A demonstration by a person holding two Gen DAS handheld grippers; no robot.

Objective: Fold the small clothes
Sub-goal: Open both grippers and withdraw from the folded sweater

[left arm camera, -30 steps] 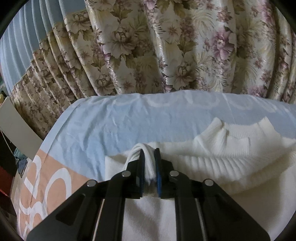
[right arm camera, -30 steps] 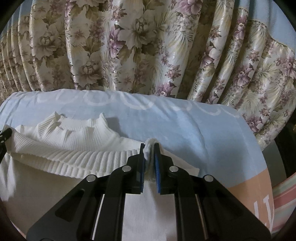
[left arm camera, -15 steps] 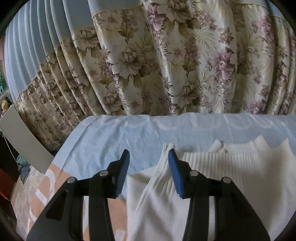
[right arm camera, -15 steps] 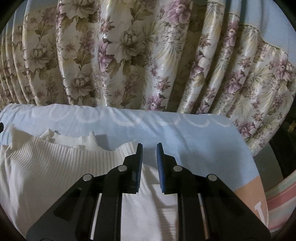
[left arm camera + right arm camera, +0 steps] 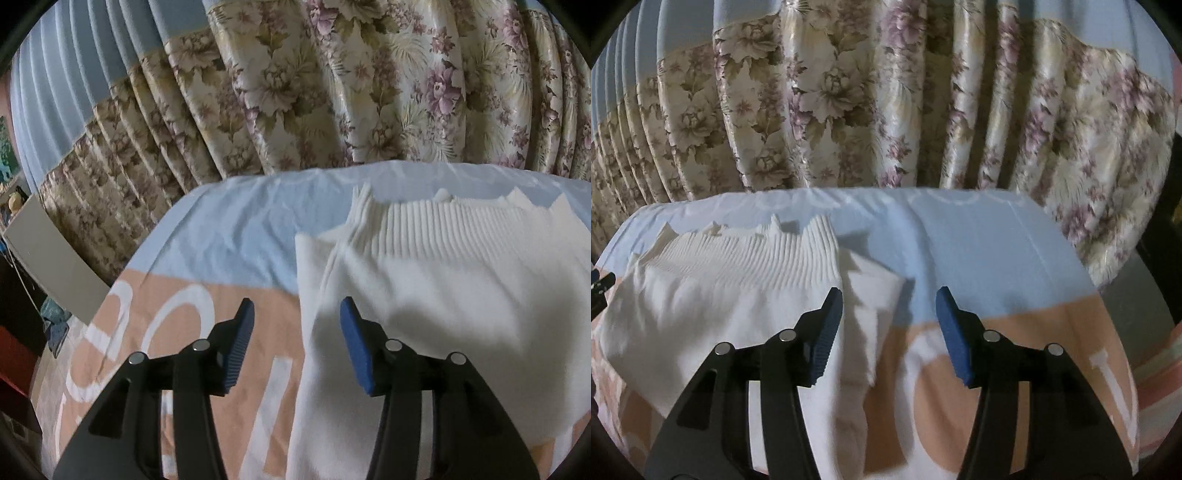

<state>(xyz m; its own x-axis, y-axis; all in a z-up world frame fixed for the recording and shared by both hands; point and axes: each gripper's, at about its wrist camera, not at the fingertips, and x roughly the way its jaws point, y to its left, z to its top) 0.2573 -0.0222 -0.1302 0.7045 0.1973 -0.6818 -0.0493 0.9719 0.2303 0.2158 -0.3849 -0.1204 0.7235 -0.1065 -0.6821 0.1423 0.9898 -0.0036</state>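
A white ribbed sweater (image 5: 443, 280) lies folded on the bed, its ribbed hem laid toward the far edge. My left gripper (image 5: 295, 314) hovers over the garment's left edge, jaws opening, blue pads apart and pressing on nothing. In the right wrist view the same sweater (image 5: 731, 295) fills the left half. My right gripper (image 5: 888, 301) hangs above its right edge, jaws opening, with no cloth pinched between the pads. The tip of the left gripper (image 5: 600, 282) peeks in at the left border.
The bed cover (image 5: 229, 229) is pale blue at the far side and peach with white lettering (image 5: 1015, 350) nearer me. Floral curtains (image 5: 332, 92) hang close behind the bed. A grey board (image 5: 48, 258) leans at the bed's left, and striped fabric (image 5: 1156, 369) lies at its right.
Both grippers, a second ago shut on the sweater's hem, have let it go and drawn back toward me with jaws spread. The hem now lies folded over near the collar.
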